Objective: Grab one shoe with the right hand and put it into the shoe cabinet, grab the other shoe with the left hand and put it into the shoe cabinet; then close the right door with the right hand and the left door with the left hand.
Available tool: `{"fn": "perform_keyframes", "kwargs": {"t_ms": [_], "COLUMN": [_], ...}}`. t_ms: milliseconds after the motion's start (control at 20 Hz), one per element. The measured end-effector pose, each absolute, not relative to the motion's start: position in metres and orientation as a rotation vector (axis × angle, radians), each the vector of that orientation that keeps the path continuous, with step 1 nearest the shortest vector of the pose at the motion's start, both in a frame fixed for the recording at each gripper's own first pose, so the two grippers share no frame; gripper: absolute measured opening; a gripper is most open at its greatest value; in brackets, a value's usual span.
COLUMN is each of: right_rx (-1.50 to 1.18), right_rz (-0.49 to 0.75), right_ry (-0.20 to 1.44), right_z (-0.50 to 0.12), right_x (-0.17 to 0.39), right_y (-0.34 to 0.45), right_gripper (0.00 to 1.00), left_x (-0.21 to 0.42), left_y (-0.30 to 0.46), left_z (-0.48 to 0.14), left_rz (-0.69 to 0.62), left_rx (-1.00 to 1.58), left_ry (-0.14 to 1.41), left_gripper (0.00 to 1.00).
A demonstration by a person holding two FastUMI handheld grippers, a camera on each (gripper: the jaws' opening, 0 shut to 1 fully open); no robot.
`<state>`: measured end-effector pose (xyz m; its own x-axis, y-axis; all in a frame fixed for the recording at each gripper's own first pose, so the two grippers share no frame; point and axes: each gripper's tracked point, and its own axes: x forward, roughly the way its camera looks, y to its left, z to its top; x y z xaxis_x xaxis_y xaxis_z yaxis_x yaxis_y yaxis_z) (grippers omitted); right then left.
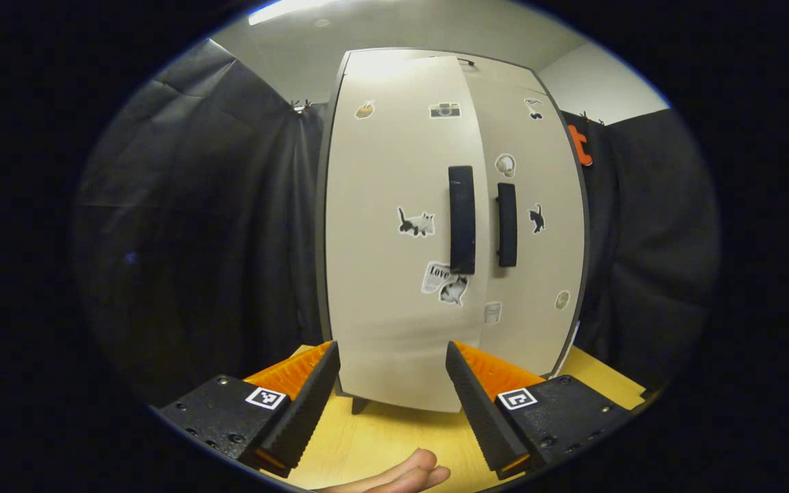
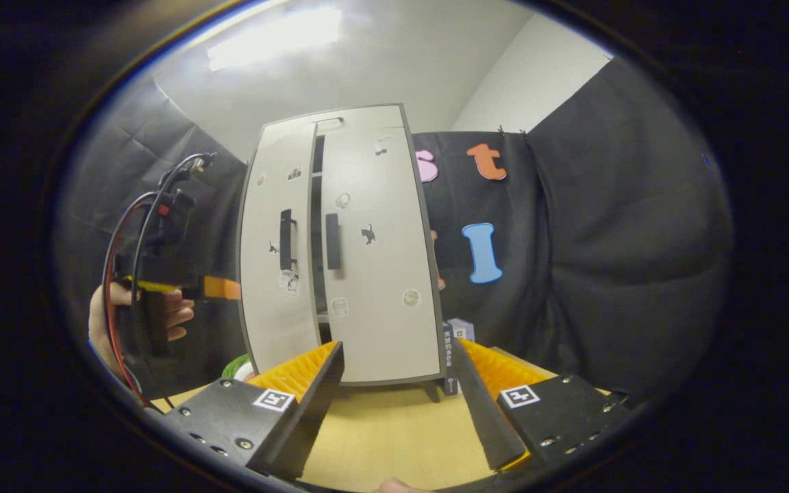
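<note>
shoes are not visible (presumably inside the pale sticker-covered shoe cabinet [image 1: 456, 226] on the yellow wooden bench [image 1: 394, 438]). left door [image 1: 401, 233] is sitting slightly ajar, right door [image 1: 531, 226] shut. left gripper [image 1: 391, 404] and right gripper [image 2: 398, 404] are both gaping, holding nothing.

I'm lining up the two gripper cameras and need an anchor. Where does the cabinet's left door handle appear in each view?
Left gripper view: the left door handle stands just right of centre, on the left door, which is slightly ajar.
Right gripper view: the same handle sits left of centre, smaller and farther off.
Shared landmark: the right door handle, immediately to its right in both.
</note>
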<state>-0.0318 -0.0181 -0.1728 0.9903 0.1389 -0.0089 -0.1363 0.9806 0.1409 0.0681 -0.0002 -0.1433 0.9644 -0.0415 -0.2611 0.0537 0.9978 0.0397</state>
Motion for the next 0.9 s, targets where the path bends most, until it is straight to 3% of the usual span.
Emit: {"fn": "perform_keyframes", "kwargs": {"t_ms": [350,900], "right_rx": [0.116,0.133], "right_rz": [0.169,0.160], "right_ry": [0.026,0.011], "right_z": [-0.180,-0.178], "right_x": [-0.030,-0.036], "right_y": [-0.010,-0.017], "right_gripper": [0.96,0.97], "left_x": [0.012,-0.004], "left_y": [-0.007,-0.013], "left_z": [-0.176,-0.104], "left_rz": [-0.081,-0.128], "left_rx": [0.022,-0.053], "left_ry": [0.258,-0.005], "left_gripper": [0.96,0.96]}}
